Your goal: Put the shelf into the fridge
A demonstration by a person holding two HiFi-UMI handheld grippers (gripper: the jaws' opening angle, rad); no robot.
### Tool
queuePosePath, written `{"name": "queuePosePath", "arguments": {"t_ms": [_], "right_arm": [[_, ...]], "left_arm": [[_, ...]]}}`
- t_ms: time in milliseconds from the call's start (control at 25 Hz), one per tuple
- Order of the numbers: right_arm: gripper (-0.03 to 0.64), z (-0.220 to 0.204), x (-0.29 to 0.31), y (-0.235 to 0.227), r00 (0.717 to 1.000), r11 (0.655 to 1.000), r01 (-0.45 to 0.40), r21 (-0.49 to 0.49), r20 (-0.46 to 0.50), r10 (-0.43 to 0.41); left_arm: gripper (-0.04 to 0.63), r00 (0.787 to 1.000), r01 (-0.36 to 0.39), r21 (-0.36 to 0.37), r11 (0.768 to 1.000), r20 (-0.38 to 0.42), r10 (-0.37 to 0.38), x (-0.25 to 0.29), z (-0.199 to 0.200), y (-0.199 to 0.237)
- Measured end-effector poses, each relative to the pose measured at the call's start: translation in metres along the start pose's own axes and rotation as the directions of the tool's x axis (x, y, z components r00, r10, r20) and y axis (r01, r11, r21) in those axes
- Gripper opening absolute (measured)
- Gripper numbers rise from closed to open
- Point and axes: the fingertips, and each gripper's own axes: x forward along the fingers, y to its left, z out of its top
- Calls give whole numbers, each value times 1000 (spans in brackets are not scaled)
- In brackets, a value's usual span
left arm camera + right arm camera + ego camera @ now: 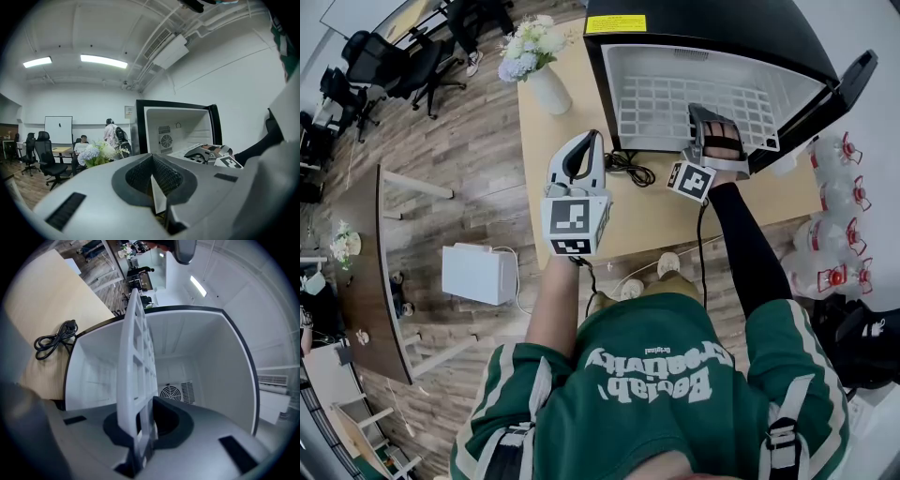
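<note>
Right claw point(142, 441) clamps the shelf point(136, 357), its gripped edge hidden; left claw point(152, 178) closed.

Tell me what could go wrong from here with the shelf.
1. Only the right claw pinches the shelf, at one edge, so it may twist or slip.
2. The left claw hangs clear of it, giving no support; a skewed shelf could jam against the fridge walls.

At upper right I see a white lattice shelf point(694, 108) and the fridge point(722, 23), black outside, white within, with a yellow label point(615, 23). The table point(647, 220) is pale wood; the person's top point(656, 337) green, white-striped.
</note>
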Motion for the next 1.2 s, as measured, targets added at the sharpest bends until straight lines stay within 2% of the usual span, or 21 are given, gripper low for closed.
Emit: {"name": "queuePosePath", "arguments": {"t_ms": [400,600,720,1200], "right_arm": [[21,-1,15,-2,1000,1000,-8,4,6,8],[21,-2,23,-2,1000,1000,-11,4,12,11],[21,-2,27,-3,1000,1000,-16,8,13,16],[21,-2,37,-5,1000,1000,-9,-2,20,9]], "left_arm": [[-2,1000,-1,3,1000,17,1,16,1,1],[-2,1000,-7,-4,1000,-13,7,22,0,0],[-2,1000,-5,3,1000,11,5,26,0,2],[-2,1000,-2,-11,1000,11,2,40,1,-1]]}}
